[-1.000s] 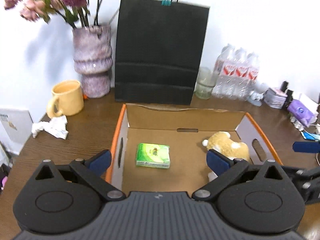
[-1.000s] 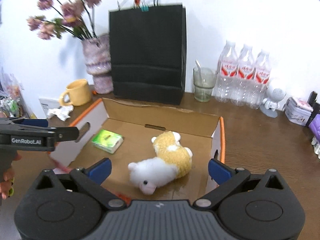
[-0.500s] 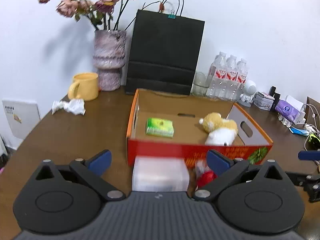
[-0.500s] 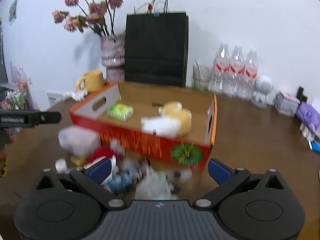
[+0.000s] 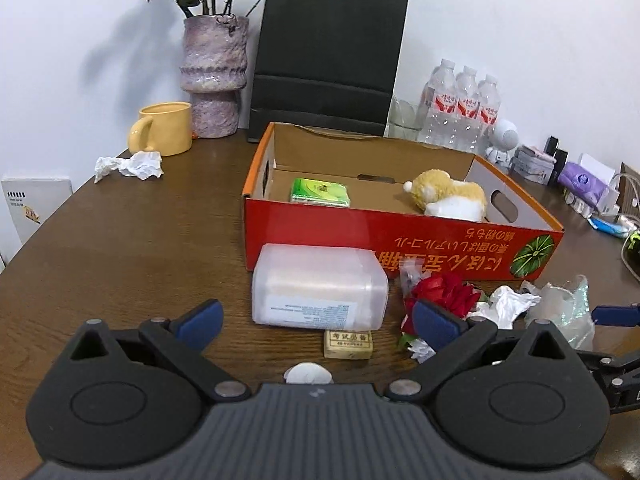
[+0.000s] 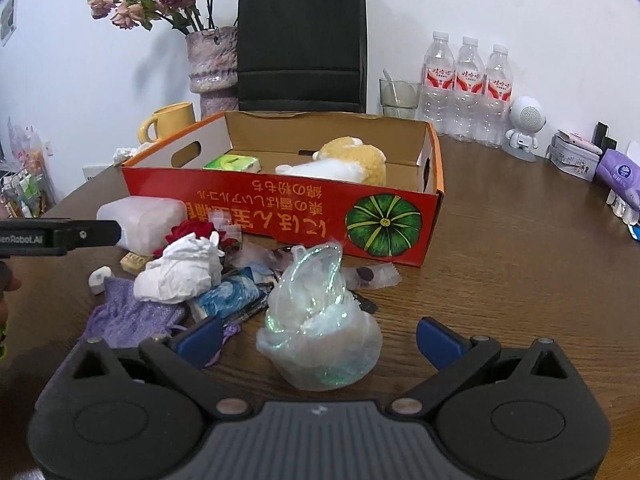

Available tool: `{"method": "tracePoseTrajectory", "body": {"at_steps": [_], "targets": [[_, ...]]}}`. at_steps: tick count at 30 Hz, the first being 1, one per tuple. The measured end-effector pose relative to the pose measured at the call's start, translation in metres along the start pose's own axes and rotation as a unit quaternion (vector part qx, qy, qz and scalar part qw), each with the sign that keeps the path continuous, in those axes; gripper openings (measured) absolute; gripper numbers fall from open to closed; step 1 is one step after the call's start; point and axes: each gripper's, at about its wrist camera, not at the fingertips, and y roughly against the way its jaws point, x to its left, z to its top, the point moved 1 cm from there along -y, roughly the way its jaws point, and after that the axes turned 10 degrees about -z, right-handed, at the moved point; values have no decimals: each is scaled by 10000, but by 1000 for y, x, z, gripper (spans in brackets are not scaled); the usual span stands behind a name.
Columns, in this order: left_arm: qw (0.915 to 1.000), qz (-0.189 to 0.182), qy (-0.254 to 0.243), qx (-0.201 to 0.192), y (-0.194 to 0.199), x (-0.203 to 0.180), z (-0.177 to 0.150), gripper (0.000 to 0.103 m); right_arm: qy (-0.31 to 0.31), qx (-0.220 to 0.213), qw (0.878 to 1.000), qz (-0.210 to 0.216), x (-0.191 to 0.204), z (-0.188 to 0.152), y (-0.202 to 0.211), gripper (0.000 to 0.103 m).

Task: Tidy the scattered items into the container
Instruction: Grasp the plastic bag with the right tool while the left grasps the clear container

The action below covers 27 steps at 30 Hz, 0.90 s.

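Note:
A red cardboard box (image 5: 400,240) (image 6: 280,204) holds a green tissue pack (image 5: 320,191) (image 6: 234,163) and a yellow-white plush toy (image 5: 452,198) (image 6: 344,164). In front of it lie a translucent plastic tub (image 5: 320,292) (image 6: 140,220), a red fabric rose (image 5: 444,292) (image 6: 188,230), a small yellow eraser box (image 5: 348,344), crumpled white paper (image 6: 180,272), a purple cloth (image 6: 128,316) and an iridescent plastic bag (image 6: 320,336) (image 5: 560,312). My left gripper (image 5: 316,322) stands open just before the tub. My right gripper (image 6: 318,340) stands open around the bag without pressing it.
Behind the box stand a black paper bag (image 5: 328,60), a purple vase (image 5: 212,76), a yellow mug (image 5: 162,130), water bottles (image 6: 468,92) and a glass (image 6: 400,98). Crumpled paper (image 5: 132,164) lies far left. Small items (image 6: 600,164) crowd the right edge.
Both grippers have drawn back from above the box interior to low positions in front of it. The scattered items before the box have come into view. Both stayed open.

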Motion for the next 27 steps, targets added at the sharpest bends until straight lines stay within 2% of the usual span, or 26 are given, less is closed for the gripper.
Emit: {"method": "tracePoseTrajectory", "body": {"at_steps": [10, 13, 15, 18, 20, 21, 23, 27], "targets": [[9992, 279, -167, 229, -40, -2, 9, 103, -22, 61, 10000, -49, -1, 1, -17, 101], [9987, 341, -185, 316, -48, -2, 9, 103, -10, 58, 10000, -49, -1, 1, -19, 92], [9984, 358, -215, 372, -51, -2, 9, 103, -8, 57, 10000, -76, -1, 2, -19, 81], [9982, 362, -259, 398, -53, -4, 9, 97, -16, 58, 9999, -104, -1, 2, -20, 68], [9980, 373, -243, 457, -55, -3, 8, 83, -13, 67, 9999, -137, -1, 1, -20, 64], [9981, 351, -214, 465, -55, -3, 7, 83, -6, 75, 9999, -124, -1, 1, -20, 59], [9983, 344, -199, 421, -53, -3, 6, 83, 3, 77, 9999, -72, 0, 1, -19, 54], [9985, 349, -199, 369, -49, -3, 5, 83, 36, 37, 10000, -57, 0, 0, -17, 49]]}}
